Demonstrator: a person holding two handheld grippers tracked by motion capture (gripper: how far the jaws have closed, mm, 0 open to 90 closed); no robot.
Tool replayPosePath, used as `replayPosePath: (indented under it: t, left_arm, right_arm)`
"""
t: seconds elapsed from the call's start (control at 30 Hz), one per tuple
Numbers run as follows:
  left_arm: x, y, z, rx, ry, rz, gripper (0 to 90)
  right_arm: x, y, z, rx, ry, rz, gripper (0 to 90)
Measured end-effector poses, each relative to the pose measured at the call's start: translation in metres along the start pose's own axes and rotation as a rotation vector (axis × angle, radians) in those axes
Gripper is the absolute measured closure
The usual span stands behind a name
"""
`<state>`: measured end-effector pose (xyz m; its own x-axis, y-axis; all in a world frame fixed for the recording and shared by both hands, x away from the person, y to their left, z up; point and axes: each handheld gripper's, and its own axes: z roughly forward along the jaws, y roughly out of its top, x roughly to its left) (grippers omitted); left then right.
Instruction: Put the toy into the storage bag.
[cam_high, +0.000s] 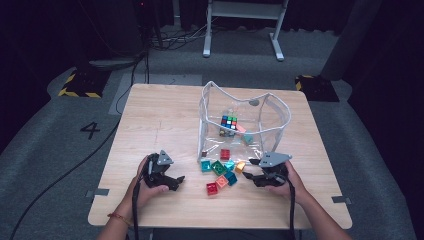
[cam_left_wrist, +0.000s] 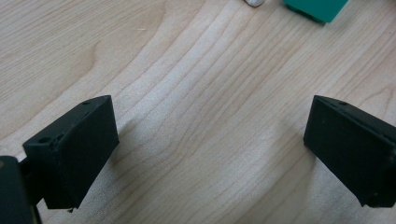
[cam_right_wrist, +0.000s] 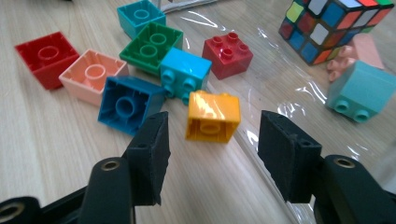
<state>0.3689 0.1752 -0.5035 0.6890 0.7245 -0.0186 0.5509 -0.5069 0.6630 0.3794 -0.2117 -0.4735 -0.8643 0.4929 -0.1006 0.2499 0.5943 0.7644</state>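
Black jaws of the right gripper (cam_right_wrist: 212, 158), part open and holding nothing, frame a glossy yellow block (cam_right_wrist: 213, 116) at twelve o'clock on the bag's (cam_high: 280, 112) clear edge, bare table (cam_high: 160, 115) at seven.

Yellow brick (cam_right_wrist: 213, 116) ahead of me, tipped on side, hollow underside facing me, at clear bag's edge, maybe touching light-blue brick (cam_right_wrist: 183, 72).

Light wooden table (cam_high: 165, 115), grey carpet floor (cam_high: 65, 130) marked 4, white desk frame (cam_high: 245, 27), dark surroundings
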Motion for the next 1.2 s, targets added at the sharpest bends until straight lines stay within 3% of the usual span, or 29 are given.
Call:
replayPosePath:
  t: [0.03, 0.1, 0.17, 0.2, 0.4, 0.63, 0.83, 0.9, 1.2]
  left_arm:
    - [0.000, 0.000, 0.000, 0.000, 0.000, 0.000, 3.1]
    - [0.000, 0.000, 0.000, 0.000, 0.000, 0.000, 3.1]
    - [0.000, 0.000, 0.000, 0.000, -0.001, 0.000, 3.1]
    - [0.000, 0.000, 0.000, 0.001, 0.000, 0.001, 3.1]
    - [0.000, 0.000, 0.000, 0.000, 0.000, 0.000, 3.2]
    - [0.000, 0.000, 0.000, 0.000, 0.000, 0.000, 3.1]
    - [0.000, 0.000, 0.000, 0.001, 0.000, 0.001, 3.1]
    - [0.000, 0.000, 0.000, 0.000, 0.000, 0.000, 3.2]
    - [0.000, 0.000, 0.000, 0.001, 0.000, 0.001, 3.1]
  right_arm:
    - [-0.003, 0.001, 0.002, -0.003, 0.006, -0.017, 44.3]
    - [-0.002, 0.005, 0.006, 0.003, 0.017, 0.009, 44.5]
    - [-0.003, 0.007, 0.013, 0.004, 0.002, -0.016, 44.9]
    - [-0.001, 0.007, 0.015, 0.021, -0.006, 0.019, 45.3]
    - [-0.005, 0.004, 0.028, 0.027, 0.009, 0.034, 47.2]
    - [-0.003, 0.001, 0.030, 0.025, 0.013, 0.044, 59.0]
    - [-0.003, -0.001, 0.013, 0.031, 0.014, 0.020, 59.2]
    - [-0.005, -0.003, 0.005, 0.001, 0.024, -0.005, 59.2]
    - [-0.017, -0.012, -0.039, -0.027, -0.036, 0.023, 59.2]
